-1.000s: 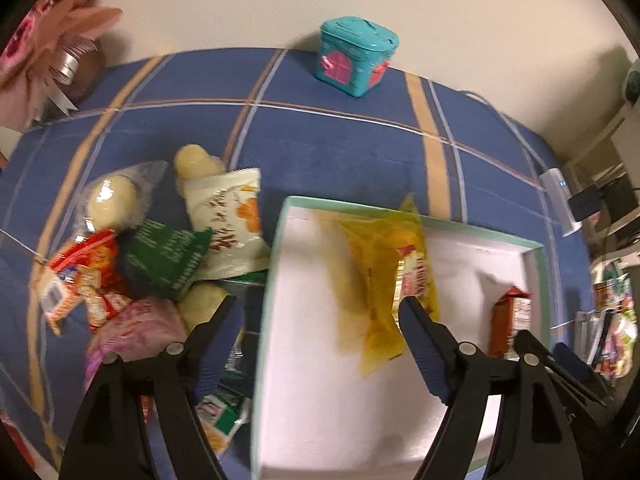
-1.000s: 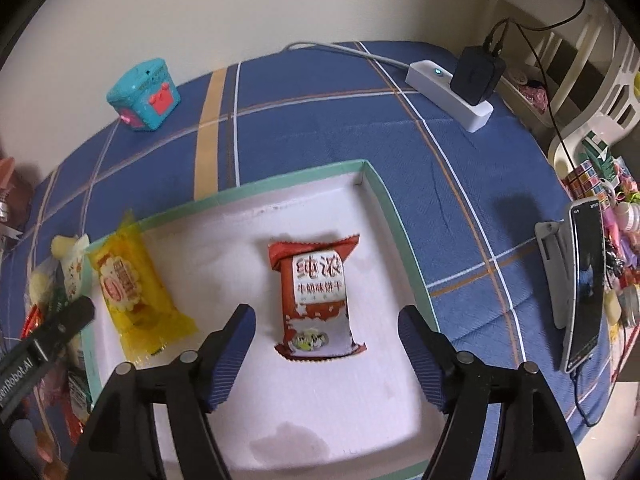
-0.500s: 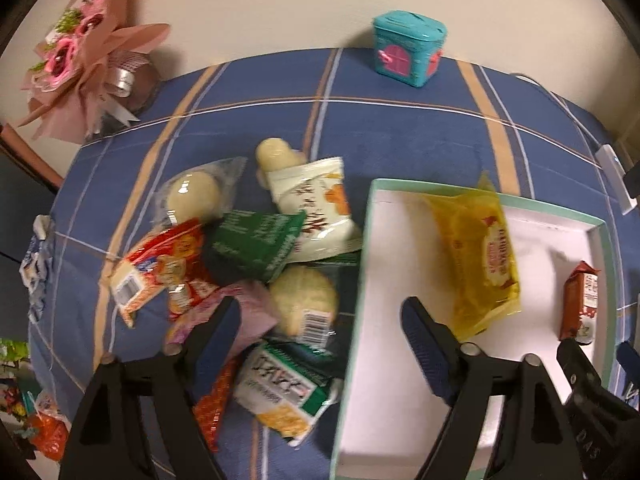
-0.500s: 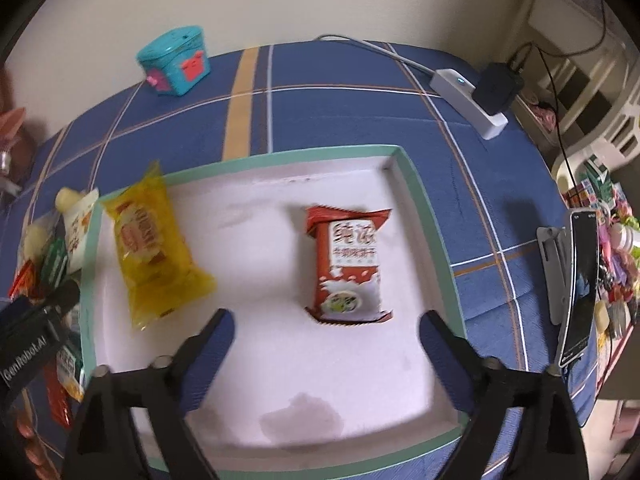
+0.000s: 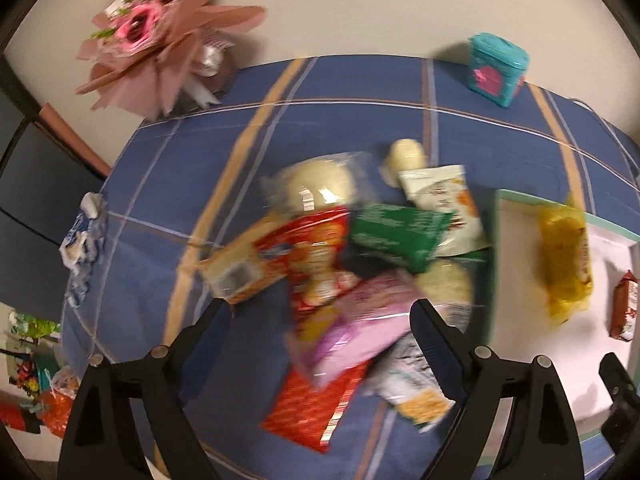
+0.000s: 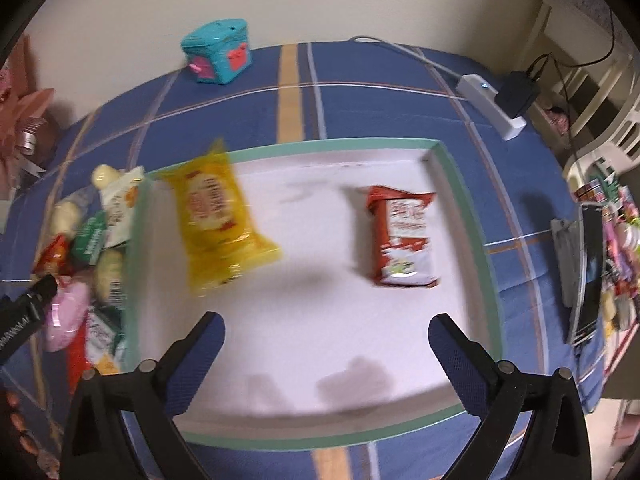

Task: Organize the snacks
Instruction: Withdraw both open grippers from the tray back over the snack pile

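Plaid table (image 6: 360, 112) bears tray (image 6: 288, 148), snacks (image 5: 360, 264)

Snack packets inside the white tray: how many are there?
2. The yellow packet lies near the left side of the white tray; the red-and-white packet lies near its right wall. Nothing seems hidden.

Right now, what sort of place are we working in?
Most likely a lived-in home room: a table under a blue plaid cloth, a paper-wrapped flower bouquet against the wall, and a power strip with a charger plugged in.

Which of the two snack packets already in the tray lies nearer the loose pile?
The yellow packet, at the tray's pile-side edge; the red-and-white packet lies toward the opposite wall.
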